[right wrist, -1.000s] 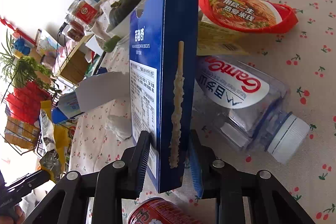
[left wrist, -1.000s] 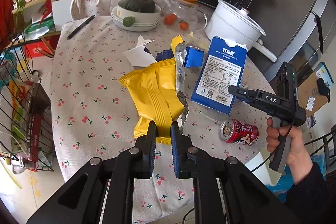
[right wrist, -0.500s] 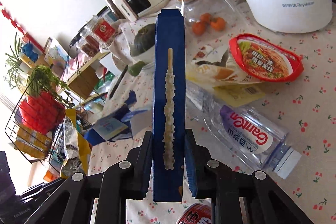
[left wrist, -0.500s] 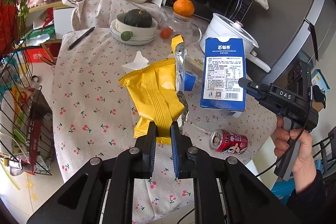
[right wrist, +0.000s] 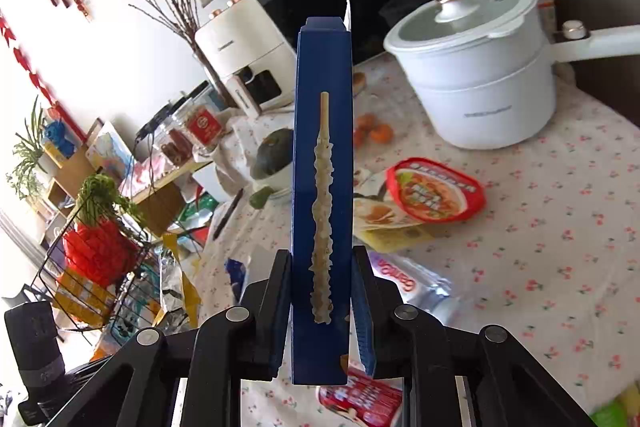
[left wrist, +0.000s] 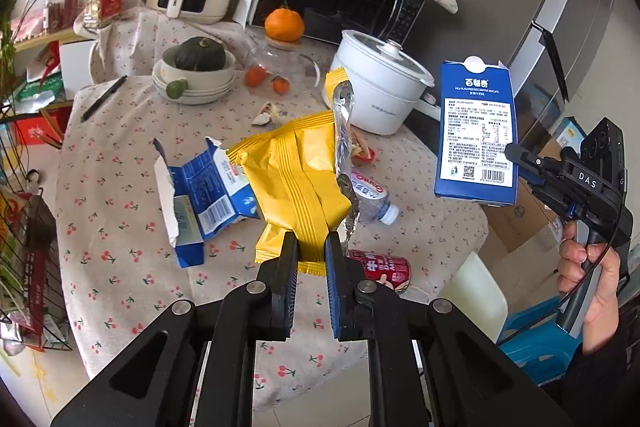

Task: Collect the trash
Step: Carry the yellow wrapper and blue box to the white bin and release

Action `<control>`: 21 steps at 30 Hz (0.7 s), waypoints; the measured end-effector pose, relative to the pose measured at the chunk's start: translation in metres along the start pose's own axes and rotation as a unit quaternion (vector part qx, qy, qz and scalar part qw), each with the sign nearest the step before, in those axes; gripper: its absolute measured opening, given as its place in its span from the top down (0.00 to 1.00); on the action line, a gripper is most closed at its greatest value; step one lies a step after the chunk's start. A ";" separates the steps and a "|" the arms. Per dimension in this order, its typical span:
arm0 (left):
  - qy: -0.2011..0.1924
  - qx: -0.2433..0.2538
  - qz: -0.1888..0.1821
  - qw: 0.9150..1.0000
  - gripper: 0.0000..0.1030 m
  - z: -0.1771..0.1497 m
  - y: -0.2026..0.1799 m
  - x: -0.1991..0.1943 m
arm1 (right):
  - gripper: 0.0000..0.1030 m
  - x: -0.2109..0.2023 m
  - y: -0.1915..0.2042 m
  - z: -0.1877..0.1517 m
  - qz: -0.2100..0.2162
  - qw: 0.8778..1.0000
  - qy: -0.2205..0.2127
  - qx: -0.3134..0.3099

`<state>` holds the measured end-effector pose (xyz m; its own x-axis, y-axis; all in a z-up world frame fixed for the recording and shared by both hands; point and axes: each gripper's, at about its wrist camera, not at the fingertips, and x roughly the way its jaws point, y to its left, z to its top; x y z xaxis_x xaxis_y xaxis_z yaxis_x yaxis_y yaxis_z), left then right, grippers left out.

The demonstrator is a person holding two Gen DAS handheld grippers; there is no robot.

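My left fingers (left wrist: 311,247) are clenched on the bottom edge of a yellow snack wrapper (left wrist: 298,179), which hangs up in the air above the middle of the surface (left wrist: 120,227), its silver inside showing along one side. My right fingers (right wrist: 321,287) grasp a tall blue biscuit box (right wrist: 322,187) by its narrow sides, holding it upright and clear of the surface, out past the right edge as my left camera sees it (left wrist: 476,135). Beneath the wrapper a torn blue-and-white carton (left wrist: 200,187) lies near the middle of the surface, a clear plastic bottle (left wrist: 370,201) lies on its side just right of it, and a red can (left wrist: 380,267) lies by the near edge. A red-rimmed noodle cup lid (right wrist: 434,195) rests toward the far side, near the white pot (right wrist: 476,67) at the far right corner.
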<state>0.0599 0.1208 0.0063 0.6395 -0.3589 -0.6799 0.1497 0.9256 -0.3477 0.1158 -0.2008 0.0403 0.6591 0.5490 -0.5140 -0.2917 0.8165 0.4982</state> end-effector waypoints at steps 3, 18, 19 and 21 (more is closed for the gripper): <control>0.009 0.025 -0.023 0.999 0.87 -0.003 -0.032 0.008 | 0.76 -0.037 -0.017 -0.004 -0.033 0.999 -0.011 -0.001; 0.107 0.164 -0.117 0.974 0.87 -0.077 -0.200 0.083 | 0.75 -0.136 -0.125 -0.072 -0.189 0.979 0.054 0.049; 0.114 0.172 -0.118 0.971 0.87 -0.084 -0.207 0.088 | 0.75 -0.136 -0.133 -0.078 -0.196 0.977 0.063 0.056; 0.127 0.186 -0.119 0.967 0.87 -0.096 -0.219 0.098 | 0.75 -0.135 -0.149 -0.090 -0.210 0.971 0.084 0.074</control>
<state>0.0169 -0.1281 -0.0463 0.3556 -0.5414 -0.7619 0.5613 0.7755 -0.2891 0.0075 -0.3807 -0.0275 0.5723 0.2054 -0.7939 0.0881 0.9471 0.3086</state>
